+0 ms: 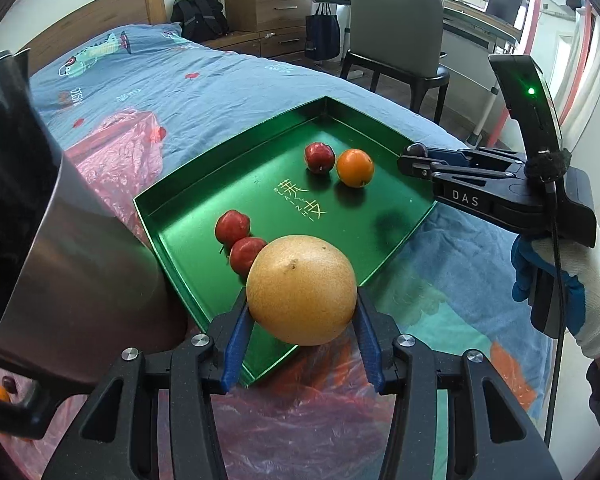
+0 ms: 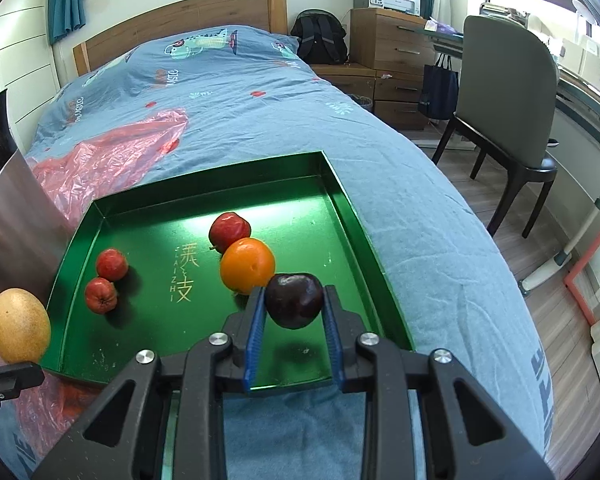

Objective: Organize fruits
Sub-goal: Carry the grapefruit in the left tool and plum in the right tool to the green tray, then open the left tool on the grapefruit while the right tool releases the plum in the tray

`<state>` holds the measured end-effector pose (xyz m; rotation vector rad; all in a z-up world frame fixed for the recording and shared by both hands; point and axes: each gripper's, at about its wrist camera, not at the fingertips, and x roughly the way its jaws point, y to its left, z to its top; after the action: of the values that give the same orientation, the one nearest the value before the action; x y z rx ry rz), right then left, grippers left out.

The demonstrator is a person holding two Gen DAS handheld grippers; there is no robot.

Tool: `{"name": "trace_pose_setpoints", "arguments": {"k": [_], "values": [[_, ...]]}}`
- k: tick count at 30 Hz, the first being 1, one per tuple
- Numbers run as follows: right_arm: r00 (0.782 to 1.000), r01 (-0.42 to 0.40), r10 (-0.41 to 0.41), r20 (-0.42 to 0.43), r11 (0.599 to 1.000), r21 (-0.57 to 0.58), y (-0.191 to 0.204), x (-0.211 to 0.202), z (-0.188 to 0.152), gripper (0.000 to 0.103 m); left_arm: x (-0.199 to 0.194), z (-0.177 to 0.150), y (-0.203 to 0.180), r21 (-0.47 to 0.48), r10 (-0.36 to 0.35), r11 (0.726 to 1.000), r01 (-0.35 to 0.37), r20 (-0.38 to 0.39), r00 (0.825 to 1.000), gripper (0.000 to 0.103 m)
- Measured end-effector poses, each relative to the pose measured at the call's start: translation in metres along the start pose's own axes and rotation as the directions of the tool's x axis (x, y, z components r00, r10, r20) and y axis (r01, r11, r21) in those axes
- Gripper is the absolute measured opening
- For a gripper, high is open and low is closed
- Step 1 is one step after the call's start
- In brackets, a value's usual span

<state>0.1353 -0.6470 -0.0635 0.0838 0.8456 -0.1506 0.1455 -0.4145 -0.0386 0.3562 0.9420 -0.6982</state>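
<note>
A green tray [image 1: 228, 148] [image 2: 352, 208] lies on the bed. In it are three small red fruits [image 1: 232, 226] [image 1: 246, 254] [image 1: 319, 157] and an orange [image 1: 355, 168] [image 2: 247, 265]. My left gripper [image 1: 302, 314] is shut on a large yellow pear [image 1: 302, 289], held over the tray's near corner; the pear also shows in the right wrist view [image 2: 19, 325]. My right gripper [image 2: 294, 300] is shut on a dark plum [image 2: 294, 299], held above the tray's near right part. In the left wrist view the right gripper [image 1: 414, 156] reaches in from the right.
A shiny metal container [image 1: 60, 240] [image 2: 16, 216] stands left of the tray. Pink plastic bags [image 1: 116, 148] [image 2: 108, 156] lie on the blue bedspread around the tray. A chair [image 2: 508, 92] and wooden drawers [image 2: 396, 56] stand beside the bed on the right.
</note>
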Motion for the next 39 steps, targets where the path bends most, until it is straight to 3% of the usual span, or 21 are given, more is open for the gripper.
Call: {"name": "trace_pose_setpoints", "arguments": {"k": [9,21,39], "values": [[1.0,-0.005,0.005,-0.018,1.0,-0.002,-0.006,0.027,0.002,0.0,0.035,0.022,-0.008,-0.008,-0.014,1.0,0.014,-0.028,1.0,0.043],[0.999,0.004,-0.005,-0.043,1.0,-0.027,0.0,0.046,-0.005,0.0,0.065,0.019,-0.02,0.016,0.004,1.0,-0.003,-0.073,0.997,0.043],[0.998,0.012,-0.014,-0.056,0.999,-0.046,0.005,0.049,-0.008,0.0,0.078,0.018,-0.011,-0.013,0.034,0.999,-0.036,-0.118,0.992,0.043]]}}
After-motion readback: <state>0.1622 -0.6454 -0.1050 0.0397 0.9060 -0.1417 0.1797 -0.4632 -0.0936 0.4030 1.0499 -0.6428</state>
